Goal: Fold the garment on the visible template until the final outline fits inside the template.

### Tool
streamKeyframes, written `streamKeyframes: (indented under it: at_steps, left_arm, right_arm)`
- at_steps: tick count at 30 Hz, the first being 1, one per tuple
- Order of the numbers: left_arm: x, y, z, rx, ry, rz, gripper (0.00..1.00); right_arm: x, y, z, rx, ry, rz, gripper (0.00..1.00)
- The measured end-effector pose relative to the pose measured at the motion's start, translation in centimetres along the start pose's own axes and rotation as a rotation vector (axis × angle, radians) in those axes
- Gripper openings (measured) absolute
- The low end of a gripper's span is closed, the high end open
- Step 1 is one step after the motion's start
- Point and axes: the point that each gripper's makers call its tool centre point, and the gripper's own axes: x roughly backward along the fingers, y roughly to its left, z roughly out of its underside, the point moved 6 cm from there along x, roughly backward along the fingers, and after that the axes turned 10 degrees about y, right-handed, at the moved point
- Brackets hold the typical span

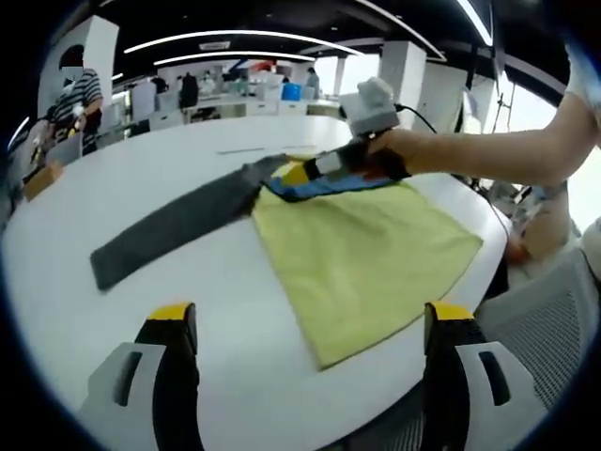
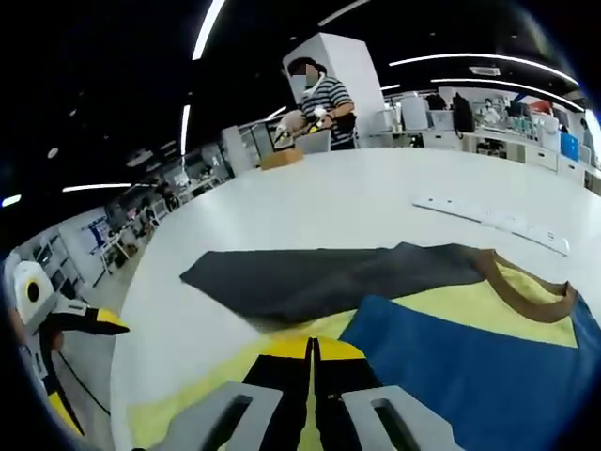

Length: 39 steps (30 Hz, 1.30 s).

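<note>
While the garment (image 1: 366, 249) lies spread on the white table (image 1: 188, 329), the inventory reads thus: body yellow, chest panel blue (image 2: 470, 376), collar brown (image 2: 526, 291), one dark grey sleeve (image 1: 178, 225) stretched out flat toward the table's middle; no separate template outline can be made out on the table surface; left gripper (image 1: 310, 324) held above the near table edge, jaws wide apart, holding nothing, with the garment's near corner lying between and beyond them; right gripper (image 2: 312, 362) low over the upper part of the garment near the blue panel, jaws pressed together, though whether cloth is pinched between them cannot be told; a long pale strip (image 2: 493, 221) lies on the table beyond the collar; a person in a striped top (image 2: 324, 99) stands at the far side. Risks, as judged: a thin pinch may slip and drop the fold; pulling one-handed may drag the whole garment askew; the long sleeve may trail outside the intended outline; cloth near the edge may slide off the table.
</note>
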Motion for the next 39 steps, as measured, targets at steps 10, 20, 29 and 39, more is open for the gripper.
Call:
streamKeyframes:
  at_steps: [10, 20, 29, 39]
  left_arm:
    - [0.2, 0.0, -0.3, -0.010, -0.009, -0.005, 0.99]
    - [0.2, -0.3, -1.0, -0.025, -0.018, 0.001, 0.99]
    - [0.1, -0.6, -1.3, -0.039, -0.020, 0.006, 0.99]
    - [0.1, -1.3, -2.1, -0.042, -0.059, 0.027, 0.99]
  right_arm:
    - [1.5, -0.5, -0.1, 0.089, 0.023, 0.048, 0.30]
    - [3.9, -1.9, 0.9, 0.138, 0.050, 0.097, 0.63]
    - [7.1, -4.1, 1.9, 0.074, 0.018, 0.147, 0.75]
    - [11.2, -6.4, 3.3, 0.078, 0.010, 0.226, 0.76]
